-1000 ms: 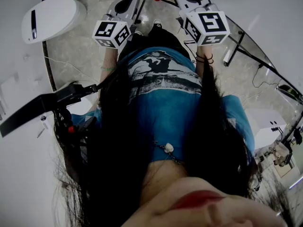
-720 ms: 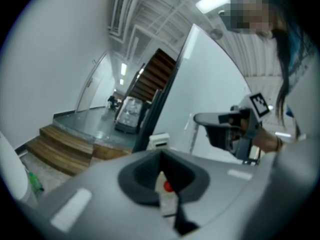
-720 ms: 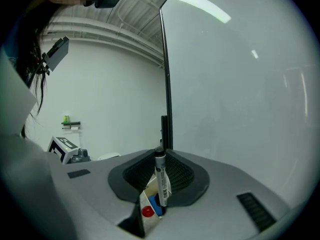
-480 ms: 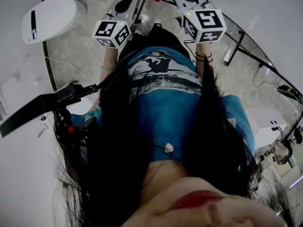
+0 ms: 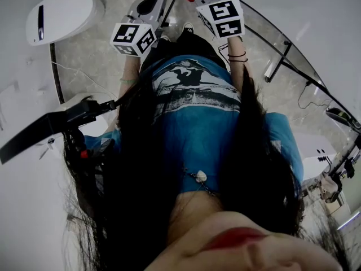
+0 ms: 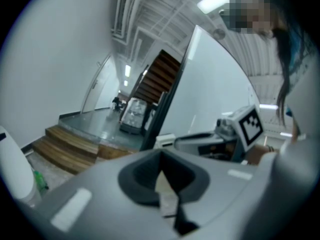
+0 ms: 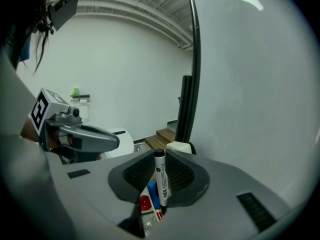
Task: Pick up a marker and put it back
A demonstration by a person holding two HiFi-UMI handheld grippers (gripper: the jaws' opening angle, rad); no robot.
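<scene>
Marker point(image 7: 160, 176): white barrel, black cap, upright between the jaws of the right gripper point(image 7: 159, 160), just above red and blue items point(image 7: 145, 202).
Right gripper: pinching the marker on its barrel, below the cap.
Left gripper point(image 6: 161, 160): jaws pressed together, nothing between them.
Handling (judged): light, stiff, smooth; liable to slip or pivot. Best held mid-barrel, square across the ridged pads.
Views: only the right gripper view shows the marker. The head view shows both grippers from behind, far from the camera, with the grip unseen.
</scene>
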